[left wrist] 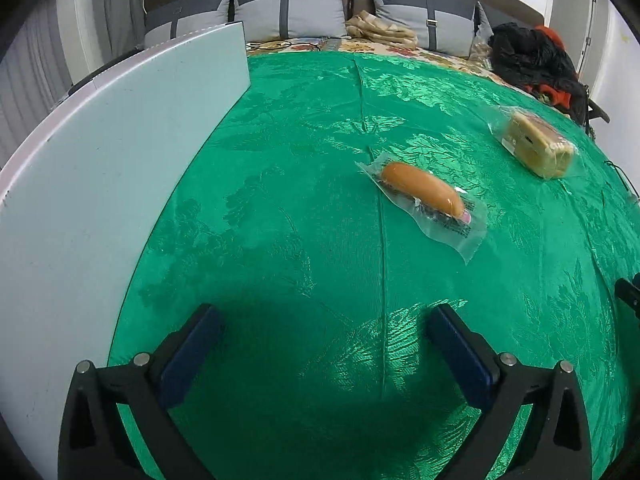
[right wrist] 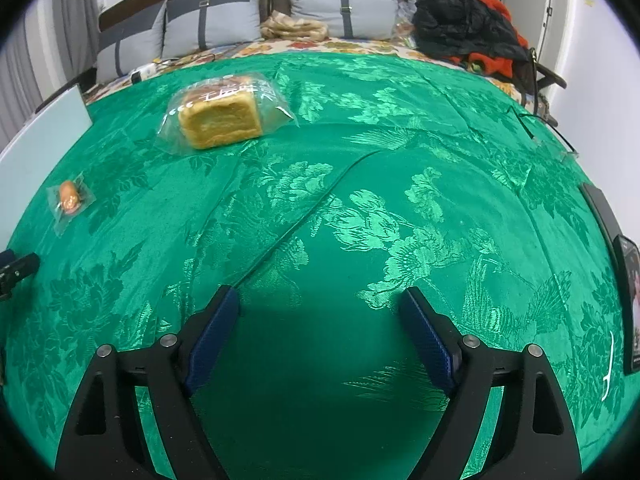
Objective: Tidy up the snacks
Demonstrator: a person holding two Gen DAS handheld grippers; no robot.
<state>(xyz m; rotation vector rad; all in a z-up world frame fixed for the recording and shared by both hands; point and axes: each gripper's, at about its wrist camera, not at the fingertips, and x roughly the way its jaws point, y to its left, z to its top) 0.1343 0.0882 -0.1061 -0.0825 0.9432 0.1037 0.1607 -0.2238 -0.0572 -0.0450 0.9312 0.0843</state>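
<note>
A long bun in clear wrap [left wrist: 422, 192] lies on the green cloth [left wrist: 300, 160], ahead and right of my left gripper [left wrist: 324, 316]. That gripper is open with nothing between its blue pads. Farther right lies a wrapped block of sliced bread [left wrist: 534, 142]. In the right wrist view the same bread [right wrist: 224, 116] sits far ahead to the left, and the bun [right wrist: 69, 197] is small at the left edge. My right gripper [right wrist: 320, 300] hangs open over bare cloth, holding nothing.
A pale flat board [left wrist: 100, 168] covers the left side of the surface. Grey cushions [left wrist: 288, 12] and a heap of black and red clothing [left wrist: 532, 56] lie at the back. A dark flat device [right wrist: 628, 280] and thin cables [right wrist: 540, 124] sit at the right edge.
</note>
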